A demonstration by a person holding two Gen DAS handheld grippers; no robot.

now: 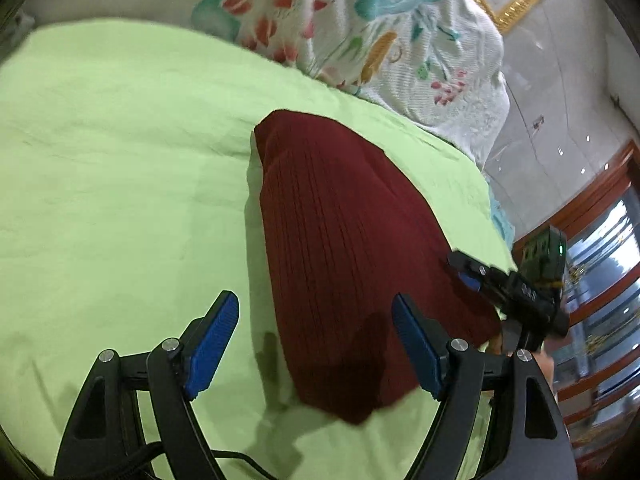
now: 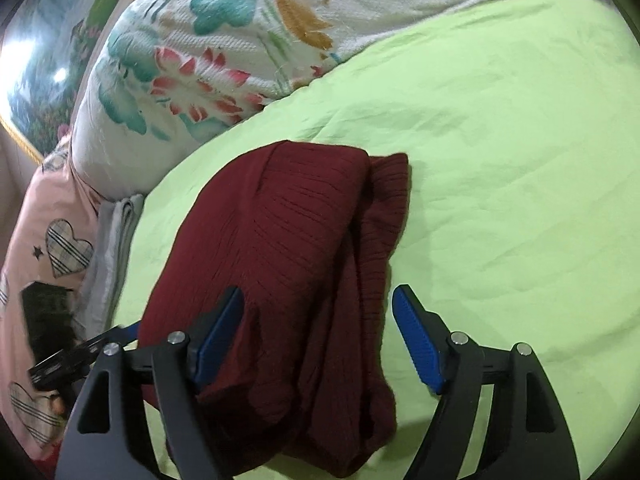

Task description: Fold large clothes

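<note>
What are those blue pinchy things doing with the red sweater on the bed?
A person is folding a dark red sweater on a bed with a light green sheet, using a pinching tool in each hand. The sweater lies folded into a long bundle. Both tools have their jaws open and pinch nothing: the left gripper hovers over the sweater's near end, and the right gripper hovers over its other side. A flowered blanket lies behind.

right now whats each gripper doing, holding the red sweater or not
Left gripper: open, holding nothing; the dark red sweater lies on the green sheet beneath it.
Right gripper: open, pads off the sweater, holding nothing.
</note>
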